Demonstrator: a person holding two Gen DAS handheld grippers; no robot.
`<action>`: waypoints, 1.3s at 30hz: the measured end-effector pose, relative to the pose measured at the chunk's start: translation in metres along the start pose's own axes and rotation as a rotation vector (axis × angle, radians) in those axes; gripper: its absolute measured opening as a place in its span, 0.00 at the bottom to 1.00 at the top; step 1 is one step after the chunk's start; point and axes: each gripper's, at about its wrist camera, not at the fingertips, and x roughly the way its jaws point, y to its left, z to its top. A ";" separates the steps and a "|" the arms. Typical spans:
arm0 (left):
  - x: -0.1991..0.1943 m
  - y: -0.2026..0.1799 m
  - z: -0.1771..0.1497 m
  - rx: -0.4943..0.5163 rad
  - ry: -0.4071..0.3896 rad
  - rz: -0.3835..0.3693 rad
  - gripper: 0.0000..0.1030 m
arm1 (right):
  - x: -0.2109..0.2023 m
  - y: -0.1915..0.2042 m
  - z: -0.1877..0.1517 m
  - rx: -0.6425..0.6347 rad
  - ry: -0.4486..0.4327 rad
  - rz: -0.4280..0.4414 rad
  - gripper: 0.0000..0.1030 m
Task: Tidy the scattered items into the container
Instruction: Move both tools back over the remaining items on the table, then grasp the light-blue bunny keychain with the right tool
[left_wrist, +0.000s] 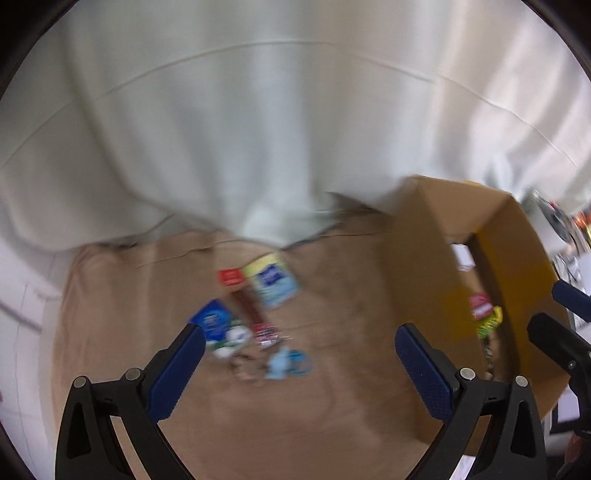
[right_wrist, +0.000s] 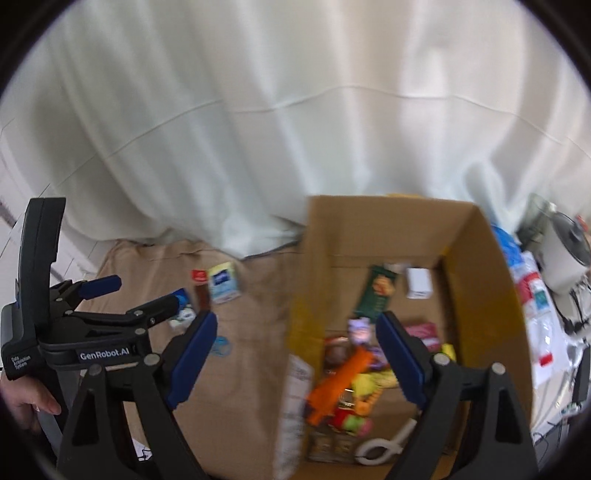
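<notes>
**Both grippers empty, cluster on cloth yet to be cleared**

The left gripper is held above the tan cloth, fingers spread wide, nothing between them. The right gripper is held over the near-left wall of the cardboard box, fingers likewise wide and empty.

Scattered items are seen on the cloth, left of the box: a pale blue-and-yellow packet, a red packet, a dark blue packet, a brown bar, a small red-and-white wrapper, and a light blue ring-shaped piece nearest. Detail is lost to motion blur. The box already holds many things, among them an orange toy and a green packet.

Risks, as judged: the items lie touching or overlapping, so a wide closing could catch two at once or push neighbours aside. Flat packets on soft cloth may be pinched together with a fold of fabric, dragging the cloth. With both grippers close by the box wall, a collision between them, or a knock against the wall, is possible.
</notes>
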 end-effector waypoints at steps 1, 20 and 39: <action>0.000 0.011 -0.002 -0.014 0.003 0.008 1.00 | 0.004 0.009 0.001 -0.012 0.004 0.012 0.88; 0.024 0.110 -0.040 -0.164 0.076 0.090 1.00 | 0.079 0.100 -0.008 -0.117 0.135 0.086 0.88; 0.104 0.109 -0.084 -0.177 0.168 0.011 1.00 | 0.165 0.098 -0.045 -0.048 0.278 0.144 0.51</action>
